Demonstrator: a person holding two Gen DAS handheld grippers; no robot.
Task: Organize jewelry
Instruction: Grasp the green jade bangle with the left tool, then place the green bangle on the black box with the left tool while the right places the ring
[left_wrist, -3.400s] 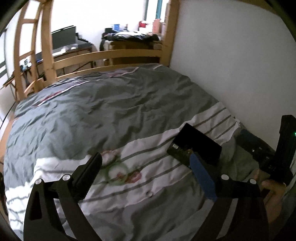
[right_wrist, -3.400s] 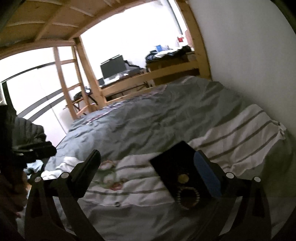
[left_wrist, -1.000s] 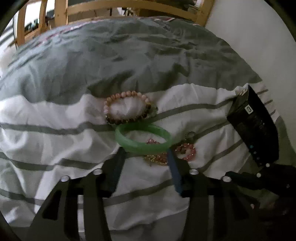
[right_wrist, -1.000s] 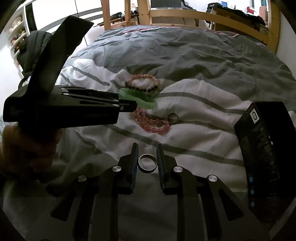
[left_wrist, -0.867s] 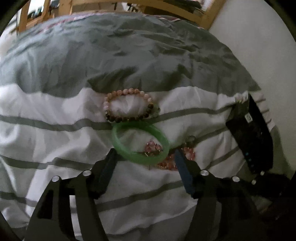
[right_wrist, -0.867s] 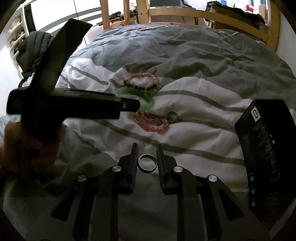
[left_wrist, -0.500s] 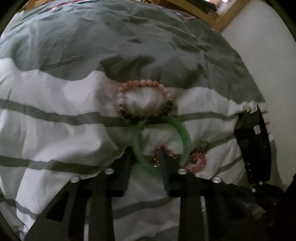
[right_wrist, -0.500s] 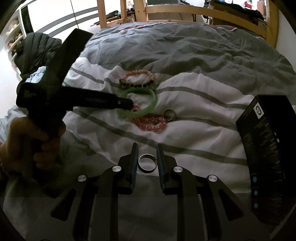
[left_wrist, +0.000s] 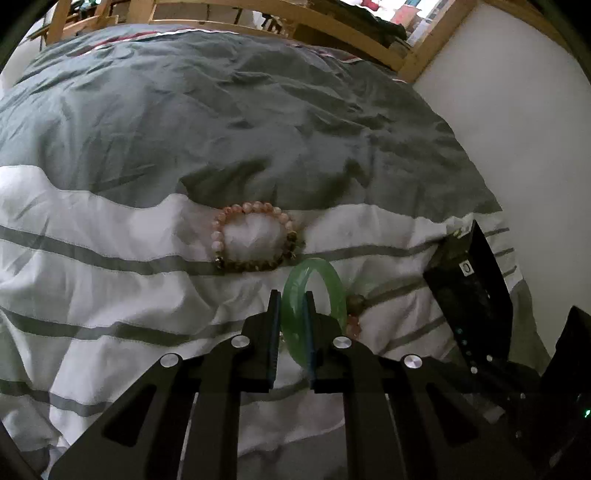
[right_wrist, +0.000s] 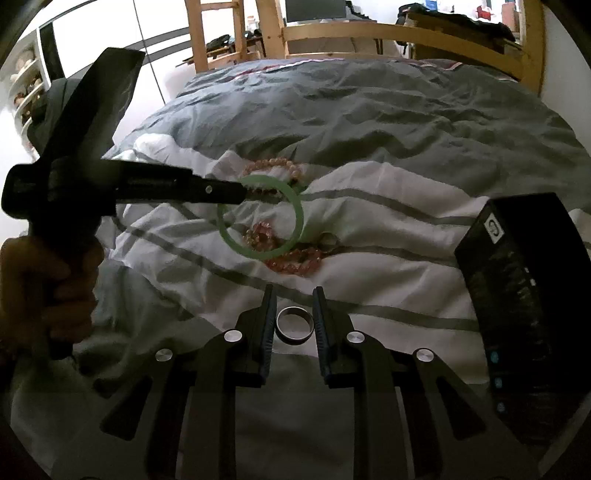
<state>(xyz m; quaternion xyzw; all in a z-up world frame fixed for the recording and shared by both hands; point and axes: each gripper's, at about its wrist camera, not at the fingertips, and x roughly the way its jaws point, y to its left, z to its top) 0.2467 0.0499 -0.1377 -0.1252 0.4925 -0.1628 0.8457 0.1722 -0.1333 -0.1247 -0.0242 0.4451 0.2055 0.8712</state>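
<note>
The left gripper (left_wrist: 291, 325) is closing its jaws on the green bangle (left_wrist: 325, 291), pads pressing on either side of the band, and the bangle is standing up on edge, off the duvet (left_wrist: 110, 236). From the right wrist view, the bangle (right_wrist: 260, 218) is hanging at the left gripper's tip (right_wrist: 242, 192), tilted over the pink bead bracelet (right_wrist: 291, 258) lying on the white stripe. The right gripper (right_wrist: 294, 325) is sitting narrow with a silver ring (right_wrist: 294, 325) pinched between its pads, low over the bed. A two-tone beaded bracelet (left_wrist: 255, 236), pink on top and brown at the bottom, is lying flat just behind the bangle. A black box (right_wrist: 524, 295) is sitting on the duvet off to the right, near the wall. A hand (right_wrist: 48, 291) is gripping the left gripper's handle.
</note>
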